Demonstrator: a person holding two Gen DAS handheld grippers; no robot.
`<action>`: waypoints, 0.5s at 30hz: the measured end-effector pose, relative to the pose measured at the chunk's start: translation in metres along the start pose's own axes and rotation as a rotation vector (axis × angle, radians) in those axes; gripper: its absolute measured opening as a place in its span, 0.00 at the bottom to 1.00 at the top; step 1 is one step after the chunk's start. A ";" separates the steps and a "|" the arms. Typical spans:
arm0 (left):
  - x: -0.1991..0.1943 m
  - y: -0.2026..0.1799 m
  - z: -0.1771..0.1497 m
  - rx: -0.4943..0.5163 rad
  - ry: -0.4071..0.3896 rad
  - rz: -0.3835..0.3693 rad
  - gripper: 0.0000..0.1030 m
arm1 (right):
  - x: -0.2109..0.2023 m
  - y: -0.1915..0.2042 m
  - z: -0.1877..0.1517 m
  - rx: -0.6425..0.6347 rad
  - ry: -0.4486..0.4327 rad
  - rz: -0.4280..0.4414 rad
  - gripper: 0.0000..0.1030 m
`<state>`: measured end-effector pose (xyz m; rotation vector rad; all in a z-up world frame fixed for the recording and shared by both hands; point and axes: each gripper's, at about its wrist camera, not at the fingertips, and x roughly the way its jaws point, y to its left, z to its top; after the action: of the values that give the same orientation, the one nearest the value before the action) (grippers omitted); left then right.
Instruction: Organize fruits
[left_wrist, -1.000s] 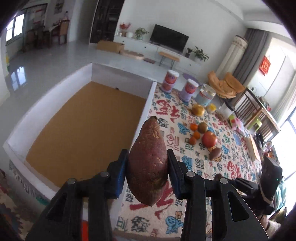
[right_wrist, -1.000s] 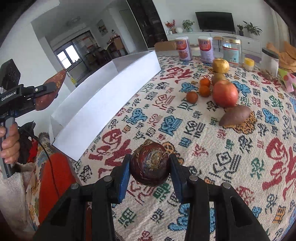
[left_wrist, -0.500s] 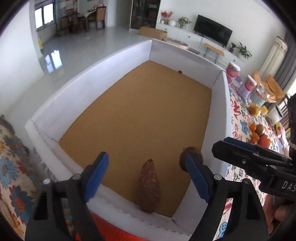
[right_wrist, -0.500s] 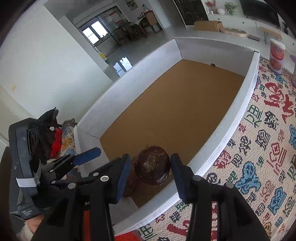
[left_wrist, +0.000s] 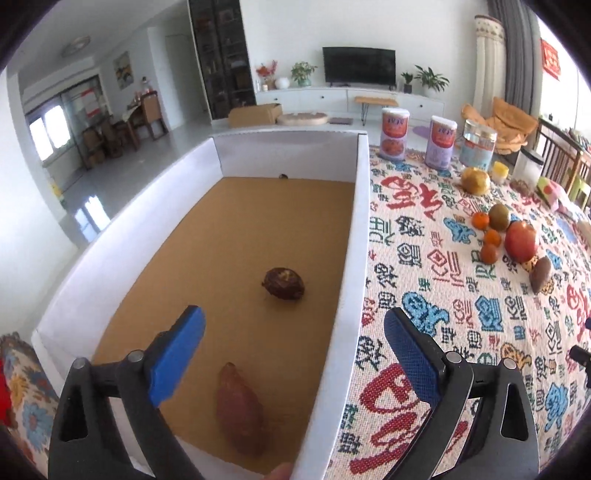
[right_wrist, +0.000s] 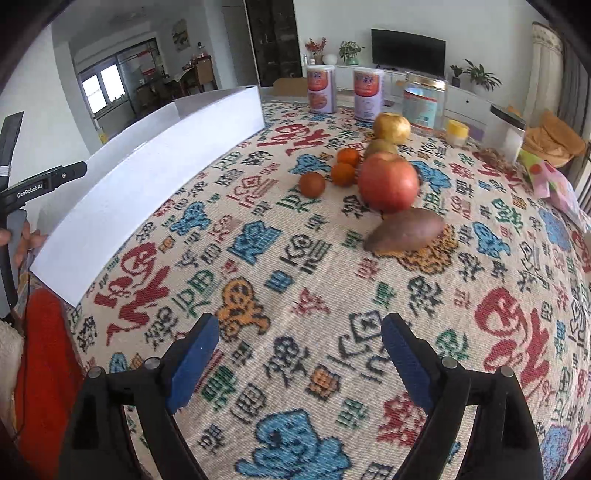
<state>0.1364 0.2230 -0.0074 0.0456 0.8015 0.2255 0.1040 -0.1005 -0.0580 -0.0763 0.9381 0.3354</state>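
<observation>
Left wrist view: a white-walled box with a flat brown cardboard floor is seen filling the centre left of the frame. Two items lie on that floor, well apart: a long, tapered, reddish sweet potato at lower centre and a round, dark brown, rough-skinned fruit near mid-frame. The left hand-held gripper is angled down over the box, its blue textured pads spread wide after just opening, with nothing between them. To the right, the counter is covered by a woven cloth patterned in red, blue and green characters. At the right edge a cluster is seen: a red apple, small oranges and a second sweet potato.

In the right wrist view the right hand-held gripper is held over the bare cloth at lower centre, its jaws likewise just opened and empty. Two cylindrical tins stand at the upper centre, with a tiled living room and a dark television behind.
</observation>
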 end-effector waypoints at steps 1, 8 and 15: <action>-0.006 -0.004 -0.003 0.024 -0.015 0.028 0.96 | -0.004 -0.029 -0.012 0.030 0.005 -0.071 0.87; -0.018 -0.011 -0.017 0.015 0.007 0.066 0.96 | -0.012 -0.167 -0.072 0.304 -0.001 -0.321 0.88; -0.044 -0.017 -0.016 -0.036 -0.090 0.149 0.95 | -0.006 -0.170 -0.064 0.328 0.016 -0.345 1.00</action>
<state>0.0982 0.1964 0.0107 0.0807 0.7046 0.3763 0.1044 -0.2764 -0.1053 0.0601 0.9660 -0.1393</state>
